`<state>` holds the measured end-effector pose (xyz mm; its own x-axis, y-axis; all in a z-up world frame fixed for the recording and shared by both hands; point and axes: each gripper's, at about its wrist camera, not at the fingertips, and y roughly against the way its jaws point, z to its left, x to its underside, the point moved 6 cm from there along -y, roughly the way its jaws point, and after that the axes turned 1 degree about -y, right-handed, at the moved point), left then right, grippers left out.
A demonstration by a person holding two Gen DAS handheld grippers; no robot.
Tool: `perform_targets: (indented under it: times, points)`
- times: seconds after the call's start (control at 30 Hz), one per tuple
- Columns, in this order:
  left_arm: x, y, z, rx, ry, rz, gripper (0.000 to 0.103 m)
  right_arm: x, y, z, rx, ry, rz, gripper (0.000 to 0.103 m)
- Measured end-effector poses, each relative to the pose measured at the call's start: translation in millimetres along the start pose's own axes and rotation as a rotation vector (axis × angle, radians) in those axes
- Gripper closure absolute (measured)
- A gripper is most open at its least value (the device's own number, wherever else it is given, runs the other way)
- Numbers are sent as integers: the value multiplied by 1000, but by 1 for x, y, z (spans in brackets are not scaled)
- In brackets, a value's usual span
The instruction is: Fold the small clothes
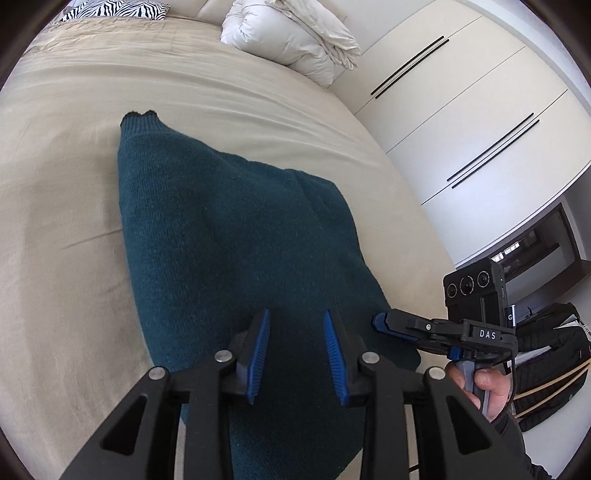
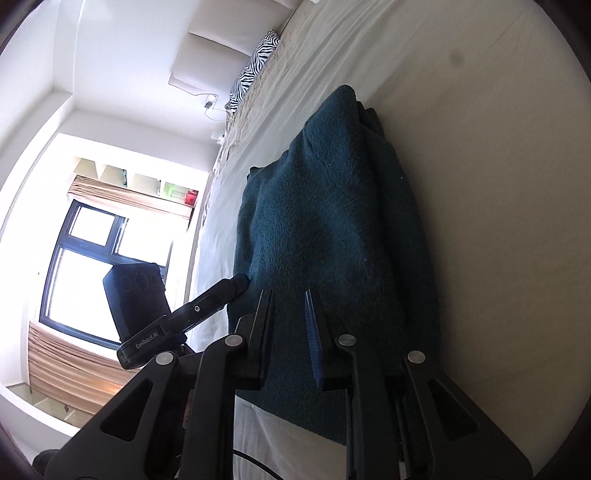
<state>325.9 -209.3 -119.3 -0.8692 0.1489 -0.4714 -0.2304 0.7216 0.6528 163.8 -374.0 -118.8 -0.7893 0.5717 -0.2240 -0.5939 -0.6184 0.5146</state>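
A teal knit sweater (image 1: 221, 229) lies lengthwise on the beige bed (image 1: 55, 221), one cuff pointing away. My left gripper (image 1: 296, 314) sits at its near end. The blue pads are a little apart, thick knit fills the gap between them, and more fabric runs on beneath the fingers. The right gripper (image 1: 378, 321), held by a hand (image 1: 476, 387), pinches the sweater's right edge. In the right wrist view the sweater (image 2: 325, 206) stretches away over the bed (image 2: 498, 184). There the right gripper (image 2: 288, 291) is closed narrow on the knit, and the left gripper (image 2: 241, 281) meets the sweater's left edge.
A bundled white duvet (image 1: 291, 40) and a zebra pillow (image 1: 110, 9) lie at the head of the bed. White wardrobe doors (image 1: 461, 122) stand to the right, with a dark bag (image 1: 554, 362) on the floor. A bright window (image 2: 85, 258) is beyond the bed's left side.
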Motion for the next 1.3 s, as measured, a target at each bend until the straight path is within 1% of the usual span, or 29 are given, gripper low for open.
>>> perform_targets:
  times: [0.03,0.07,0.1,0.13,0.2,0.23,0.27,0.3,0.33,0.37,0.4,0.43,0.47,0.5,0.53,0.57,0.63,0.73,0.77,0.83,0.9,0.93,0.97,1.0,1.07,1.13,1.2,1.27,1.3]
  points:
    - [5,-7,2,5,8,-1,73,5,-4,-11,17,-22,5,87]
    - [10,-11,5,12,19,-4,75,6,-6,-17,10,-41,3,89]
    - [12,-12,7,9,22,-7,80,7,-6,-22,-6,-49,-8,91]
    - [12,-11,9,9,31,-8,82,7,-4,-23,-13,-58,-18,91]
    - [8,-5,8,23,60,-4,82,6,1,-19,2,-65,-21,89]
    - [5,1,7,26,65,-17,80,6,5,-14,22,-52,-22,88]
    - [3,10,5,32,66,-44,74,16,15,-15,41,-33,-27,86]
    - [3,22,3,39,66,-82,54,15,22,-11,45,-16,-42,86]
    - [2,35,2,38,70,-126,31,12,27,-12,46,-4,-62,84]
    - [1,47,5,21,83,-170,21,10,34,-9,66,7,-82,77]
    - [1,57,10,-3,104,-212,12,8,41,-11,109,19,-101,71]
    - [0,62,15,-8,120,-224,12,2,50,-14,151,30,-116,51]
    - [0,60,20,-3,132,-198,12,-3,55,-17,173,34,-126,40]
    - [-1,55,26,-15,146,-169,15,-7,55,-18,185,31,-122,40]
    - [0,51,32,-38,159,-149,15,-11,54,-19,198,28,-99,40]
    - [0,46,36,-44,166,-128,15,-15,49,-20,212,33,-77,40]
    - [1,34,43,-29,197,-87,15,-26,44,-25,225,37,-31,40]
    - [3,12,52,-11,247,-11,15,-37,23,-39,259,-12,44,40]
    - [3,7,53,-18,252,6,16,-42,17,-40,254,-14,50,40]
    - [-1,2,49,-34,229,17,15,-53,8,-40,236,-25,61,40]
    - [-5,-2,47,-47,228,32,16,-60,-1,-39,226,-26,83,42]
    - [-5,-2,49,-48,237,33,23,-62,-6,-38,231,-16,101,42]
    - [-6,-5,51,-64,248,45,29,-63,-11,-37,242,-4,117,47]
    - [-6,-6,54,-86,256,53,38,-65,-18,-36,259,9,133,50]
    - [-8,-9,55,-84,263,55,44,-68,-29,-34,294,30,152,64]
    - [-9,-9,54,-104,251,62,51,-69,-36,-32,330,52,161,69]
    - [-11,-9,50,-132,225,65,55,-65,-35,-22,378,98,152,73]
    - [-10,-4,44,-167,198,63,59,-63,-40,-11,454,172,133,79]
    - [-10,-1,40,-185,182,61,60,-60,-39,-3,500,216,120,80]
